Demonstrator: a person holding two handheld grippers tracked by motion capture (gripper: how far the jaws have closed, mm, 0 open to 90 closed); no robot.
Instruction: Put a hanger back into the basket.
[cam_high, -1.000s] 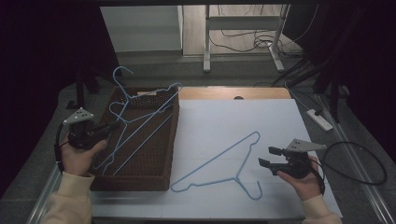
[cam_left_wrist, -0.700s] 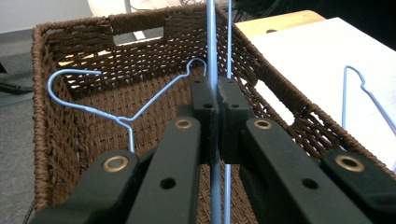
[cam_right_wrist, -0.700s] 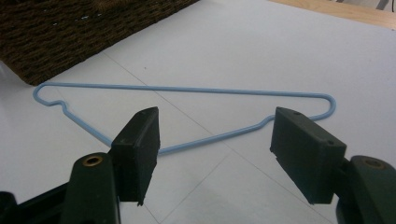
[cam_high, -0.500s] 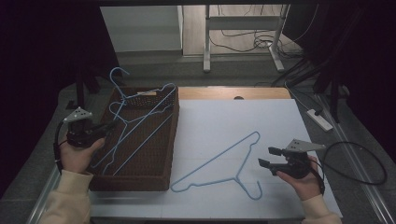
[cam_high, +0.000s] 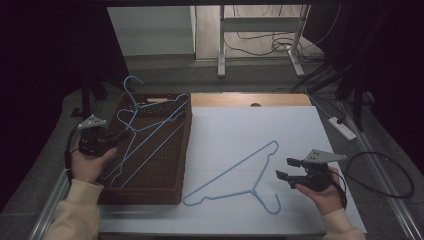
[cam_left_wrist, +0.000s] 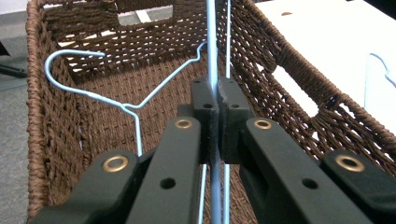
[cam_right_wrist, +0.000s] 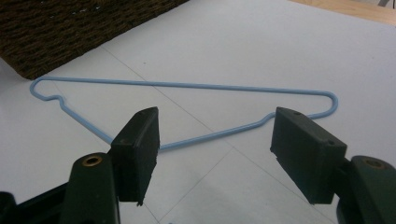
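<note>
- Hanger (cam_high: 145, 137) of thin blue wire sits tilted in the wicker basket (cam_high: 150, 192), its hook above the far rim.
- Left gripper (cam_left_wrist: 215, 100) has its jaws clamped on one straight wire run.
- Right gripper (cam_right_wrist: 215, 140) holds its jaws apart, gripping nothing, above a second hanger (cam_right_wrist: 187, 112) lying flat on the white table (cam_high: 240, 125).
- Handling, as judged: light, springy, slick, prone to snagging; grip a straight run near the neck.
</note>
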